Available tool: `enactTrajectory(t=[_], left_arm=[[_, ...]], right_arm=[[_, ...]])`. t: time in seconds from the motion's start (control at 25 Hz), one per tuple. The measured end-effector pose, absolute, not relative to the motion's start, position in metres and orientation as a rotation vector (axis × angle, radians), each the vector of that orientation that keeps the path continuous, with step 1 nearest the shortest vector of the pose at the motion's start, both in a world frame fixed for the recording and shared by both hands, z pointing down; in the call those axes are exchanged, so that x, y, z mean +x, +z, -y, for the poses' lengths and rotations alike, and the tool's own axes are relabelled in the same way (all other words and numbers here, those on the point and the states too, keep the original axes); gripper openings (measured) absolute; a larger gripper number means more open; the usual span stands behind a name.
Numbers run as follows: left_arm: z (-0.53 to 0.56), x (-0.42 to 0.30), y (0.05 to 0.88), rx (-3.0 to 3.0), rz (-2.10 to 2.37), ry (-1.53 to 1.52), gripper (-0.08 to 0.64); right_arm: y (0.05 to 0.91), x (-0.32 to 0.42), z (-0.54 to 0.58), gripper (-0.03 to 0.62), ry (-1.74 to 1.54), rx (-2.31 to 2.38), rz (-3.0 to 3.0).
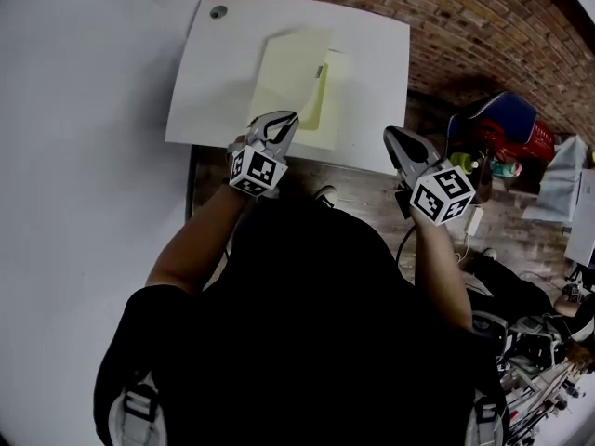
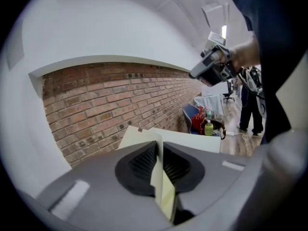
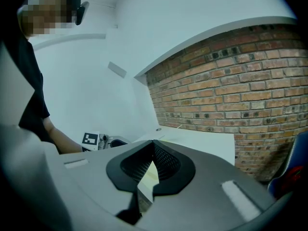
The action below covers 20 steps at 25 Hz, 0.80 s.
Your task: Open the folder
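Head view: white table (image 1: pixel 372 45) carries the pale yellow folder (image 1: pixel 288 72), lying mid-table toward the near edge, with its cover partly raised at the near-left corner. Step in hand, as I judge it: swing the cover open. Keep the pinch at the edge and arc about the hinge side; tugging may slide the whole folder. Left gripper (image 1: pixel 279 124): fingers (image 2: pixel 139 160) clamped on the cover sheet. Right gripper (image 1: pixel 395 142), near right, is clear of the folder, tips together, empty.

Your head camera looked steeply down on the table (image 1: pixel 372 91). The left gripper (image 1: pixel 284 119) and right gripper (image 1: pixel 390 136) cameras faced the far brick wall (image 1: pixel 483 35) along their jaws, sharing that table.
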<state>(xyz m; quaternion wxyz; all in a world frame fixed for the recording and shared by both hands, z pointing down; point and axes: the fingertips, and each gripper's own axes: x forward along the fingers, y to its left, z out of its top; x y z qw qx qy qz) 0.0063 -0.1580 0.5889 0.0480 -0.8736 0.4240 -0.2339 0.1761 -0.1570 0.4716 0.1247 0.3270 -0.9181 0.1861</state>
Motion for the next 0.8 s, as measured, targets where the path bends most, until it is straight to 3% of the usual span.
enactTrajectory(t=[0.8], left_arm=[[0.158,-0.082,0.567,-2.829,-1.716,-0.218,0.009]], right_arm=[[0.482,0.122,0.171,0.003,0.533,0.786,2.697]])
